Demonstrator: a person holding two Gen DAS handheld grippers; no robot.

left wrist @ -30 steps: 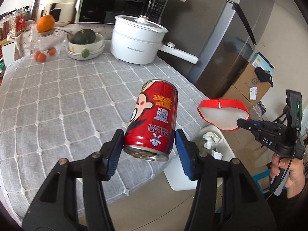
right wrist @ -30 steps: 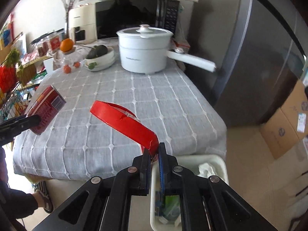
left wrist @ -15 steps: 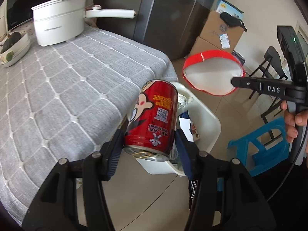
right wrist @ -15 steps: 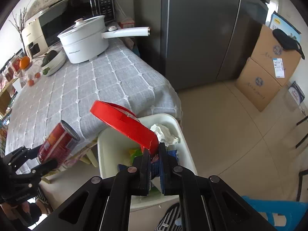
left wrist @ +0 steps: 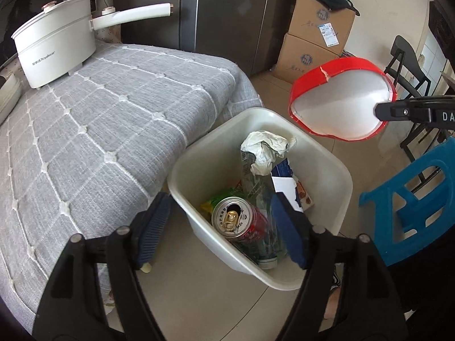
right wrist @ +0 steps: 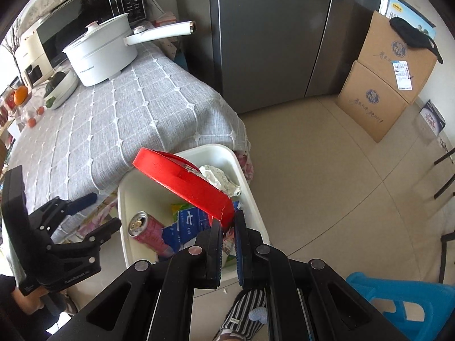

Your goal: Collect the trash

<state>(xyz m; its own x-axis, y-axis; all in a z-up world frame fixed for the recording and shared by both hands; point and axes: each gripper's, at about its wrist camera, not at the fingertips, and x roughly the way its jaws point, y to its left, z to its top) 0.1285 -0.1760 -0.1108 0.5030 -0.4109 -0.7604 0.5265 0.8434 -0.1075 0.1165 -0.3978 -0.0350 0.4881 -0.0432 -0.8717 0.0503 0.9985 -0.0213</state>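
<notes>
Left gripper (left wrist: 220,224): your jaws opening, can (left wrist: 241,224) dropped in bin (left wrist: 338,167). Right gripper (right wrist: 227,241): pinching red lid (right wrist: 184,182); release it next, bin at 12 o'clock.

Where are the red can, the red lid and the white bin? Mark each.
red can (left wrist: 233,218): left wrist view, on its silver top by the pull tab.
red lid (right wrist: 182,176): right wrist view, on its red outer rim.
white bin (left wrist: 331,170): left wrist view, on the bare inner right wall.

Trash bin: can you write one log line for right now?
left gripper: opening, empty | red can: in trash bin | right gripper: holds red lid
</notes>
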